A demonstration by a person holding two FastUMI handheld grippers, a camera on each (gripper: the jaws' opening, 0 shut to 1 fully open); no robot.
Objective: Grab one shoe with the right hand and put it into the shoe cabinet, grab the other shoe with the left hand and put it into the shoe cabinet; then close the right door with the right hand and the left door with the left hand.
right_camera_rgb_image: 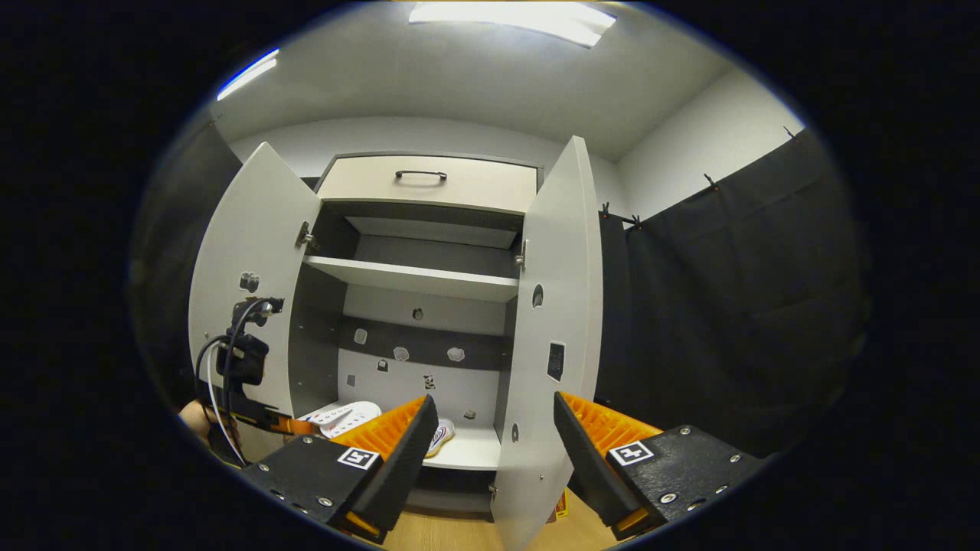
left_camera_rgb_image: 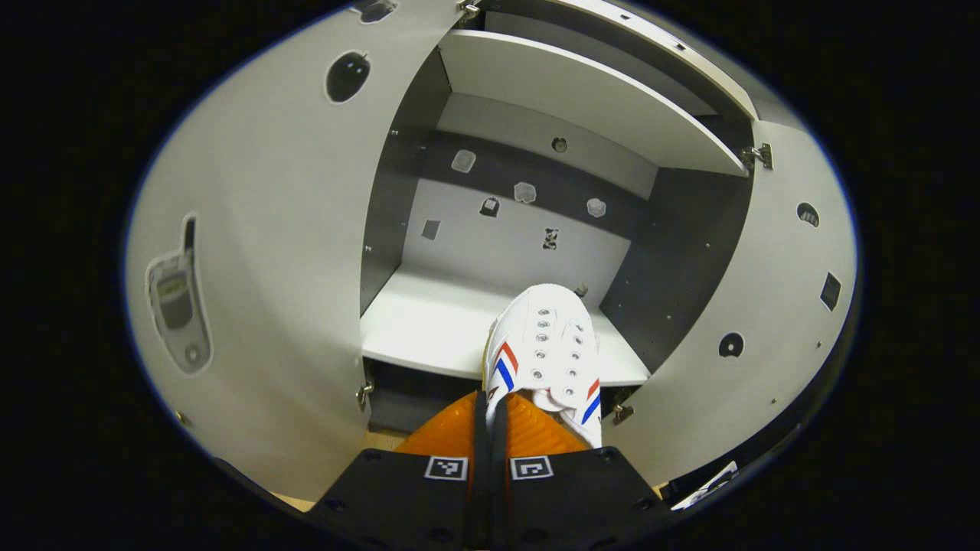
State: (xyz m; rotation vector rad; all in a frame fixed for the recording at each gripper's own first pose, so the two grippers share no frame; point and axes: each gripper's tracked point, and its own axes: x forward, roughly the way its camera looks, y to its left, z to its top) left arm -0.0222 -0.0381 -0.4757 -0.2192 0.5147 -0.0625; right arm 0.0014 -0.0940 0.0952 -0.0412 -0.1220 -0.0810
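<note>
in the left gripper view the left gripper (left_camera_rgb_image: 490, 428) sits at the bottom centre of the frame, its fingers clenched together on the heel collar of a white shoe (left_camera_rgb_image: 547, 348) with red and blue stripes. the shoe points away from the claw toward the upper middle of the frame, its toe over the front of the lower shelf (left_camera_rgb_image: 429, 321) of the shoe cabinet (left_camera_rgb_image: 536, 176). whether the sole rests on the shelf cannot be told. the left door (left_camera_rgb_image: 260, 252) fills the left of the frame, swung wide, and the right door (left_camera_rgb_image: 766, 306) stands open at the right.

in the right gripper view the right gripper (right_camera_rgb_image: 490, 444) is at the bottom centre, released, its fingers spread wide with nothing between them. the open right door's (right_camera_rgb_image: 551, 337) edge stands upright in the gap beyond them. at lower left the left gripper (right_camera_rgb_image: 253, 367) reaches in toward the same shoe (right_camera_rgb_image: 341, 417) on the low shelf. a second shoe (right_camera_rgb_image: 440, 436) peeks out just past the right gripper's left-hand finger, on that shelf.

the cabinet has a drawer (right_camera_rgb_image: 429, 184) at the top with a dark handle. wooden floor (right_camera_rgb_image: 459, 532) runs along the bottom, and pale walls and ceiling lights lie above.
</note>
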